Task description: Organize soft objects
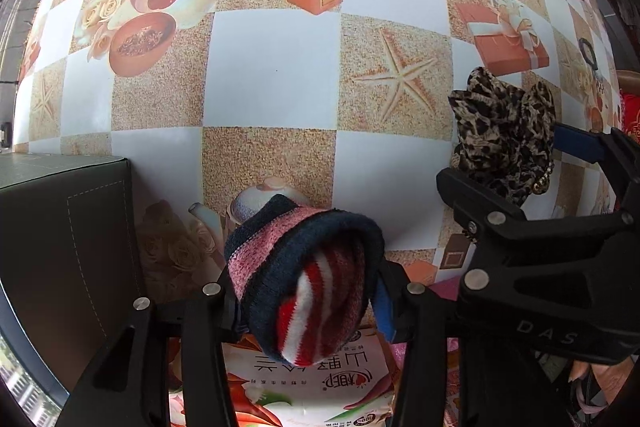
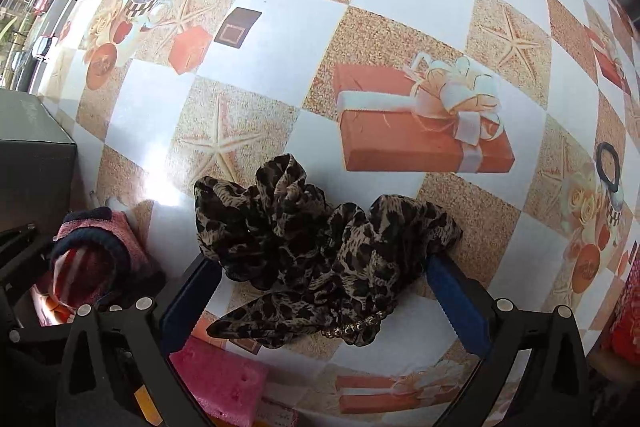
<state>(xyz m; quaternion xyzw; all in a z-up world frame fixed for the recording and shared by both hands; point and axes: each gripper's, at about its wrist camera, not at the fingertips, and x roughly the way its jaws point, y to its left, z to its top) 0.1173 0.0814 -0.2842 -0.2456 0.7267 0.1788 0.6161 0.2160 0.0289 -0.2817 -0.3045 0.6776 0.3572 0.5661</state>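
left gripper (image 1: 308,303) pinching rolled striped sock (image 1: 316,283) | right gripper (image 2: 320,291) clamped on leopard-print scrunchie (image 2: 320,247) | both above checkered tablecloth (image 2: 400,7)

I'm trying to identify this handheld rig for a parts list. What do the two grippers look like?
Both look alike. The left gripper and right gripper have matte black angular linkage arms joined by round silver pivot pins, ending in fingers with blue pads. The right gripper's body, seen from the left wrist view, bears pale raised lettering "DAS". No cables or sleeves show.
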